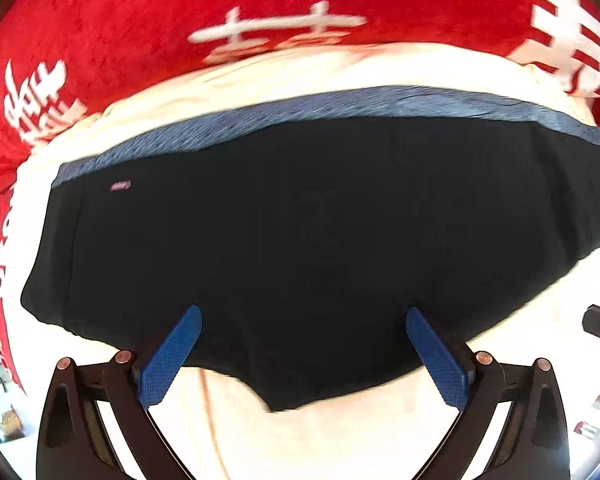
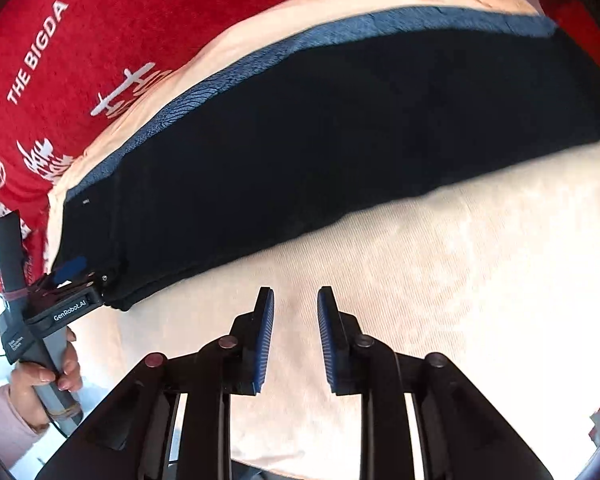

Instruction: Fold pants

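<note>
The black pants (image 1: 300, 240) with a blue-grey waistband (image 1: 320, 112) lie flat on a cream cloth (image 1: 340, 432); they also show in the right wrist view (image 2: 320, 152). My left gripper (image 1: 303, 316) is open wide, its blue fingers (image 1: 172, 356) over the pants' near edge, holding nothing. In the right wrist view the left gripper (image 2: 74, 270) sits at the pants' left end. My right gripper (image 2: 295, 300) is open by a narrow gap, empty, over the cream cloth (image 2: 420, 280) near the pants' long edge.
A red blanket with white characters (image 1: 140, 32) lies beneath the cream cloth and surrounds it, also visible in the right wrist view (image 2: 100, 40). A hand (image 2: 48, 372) holds the left gripper's handle at the left.
</note>
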`<control>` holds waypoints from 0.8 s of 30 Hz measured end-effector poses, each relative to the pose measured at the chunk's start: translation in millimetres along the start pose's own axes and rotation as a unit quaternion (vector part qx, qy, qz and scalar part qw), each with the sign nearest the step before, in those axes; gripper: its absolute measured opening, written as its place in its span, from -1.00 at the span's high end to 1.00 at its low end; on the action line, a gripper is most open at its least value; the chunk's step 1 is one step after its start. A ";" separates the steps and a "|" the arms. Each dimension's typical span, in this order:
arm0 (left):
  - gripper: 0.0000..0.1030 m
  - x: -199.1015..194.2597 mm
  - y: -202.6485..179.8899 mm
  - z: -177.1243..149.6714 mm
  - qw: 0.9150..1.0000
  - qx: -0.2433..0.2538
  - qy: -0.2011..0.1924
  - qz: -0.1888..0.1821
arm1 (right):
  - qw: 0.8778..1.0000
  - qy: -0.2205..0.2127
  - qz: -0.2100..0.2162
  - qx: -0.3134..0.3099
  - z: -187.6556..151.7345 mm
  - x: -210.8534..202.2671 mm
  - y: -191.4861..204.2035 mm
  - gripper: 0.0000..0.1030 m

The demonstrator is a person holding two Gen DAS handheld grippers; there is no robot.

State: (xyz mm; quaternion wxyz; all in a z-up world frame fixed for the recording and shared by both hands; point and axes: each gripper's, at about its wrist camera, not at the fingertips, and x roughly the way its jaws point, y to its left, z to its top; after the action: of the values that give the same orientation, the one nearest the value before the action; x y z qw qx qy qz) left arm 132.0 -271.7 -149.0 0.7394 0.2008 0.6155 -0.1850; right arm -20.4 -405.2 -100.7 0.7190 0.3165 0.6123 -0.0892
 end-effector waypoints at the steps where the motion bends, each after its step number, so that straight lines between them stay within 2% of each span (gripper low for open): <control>1: -1.00 -2.7 -7.6 -1.5 1.000 0.006 -0.002 -0.003 | 1.000 0.000 0.001 0.003 -0.8 -2.1 0.7 0.52; 6: -1.00 -9.1 -45.9 3.4 0.999 0.031 -0.006 -0.012 | 1.000 -0.005 0.006 0.019 -0.5 -12.7 -15.3 0.52; 16: -1.00 -10.2 -126.2 23.6 0.998 0.064 -0.008 -0.015 | 0.997 -0.031 0.006 0.066 11.3 -42.0 -89.0 0.51; 17: -1.00 -9.4 -134.5 26.2 0.998 0.068 -0.008 -0.015 | 0.997 -0.033 0.005 0.072 12.6 -44.6 -96.2 0.48; 19: -1.00 -7.7 -144.6 31.9 0.997 0.074 -0.008 -0.016 | 0.996 -0.040 0.004 0.084 17.6 -49.2 -110.4 0.28; 24: -1.00 -7.8 -182.7 44.9 0.996 0.081 -0.011 -0.023 | 0.991 -0.063 0.004 0.118 31.5 -60.8 -146.3 0.27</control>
State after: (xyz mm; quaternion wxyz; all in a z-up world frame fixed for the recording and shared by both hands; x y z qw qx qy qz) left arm 73.0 -450.5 -146.7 0.7230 0.2439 0.5945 -0.2536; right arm -84.1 -553.4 -92.8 0.7140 0.3957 0.5496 -0.1776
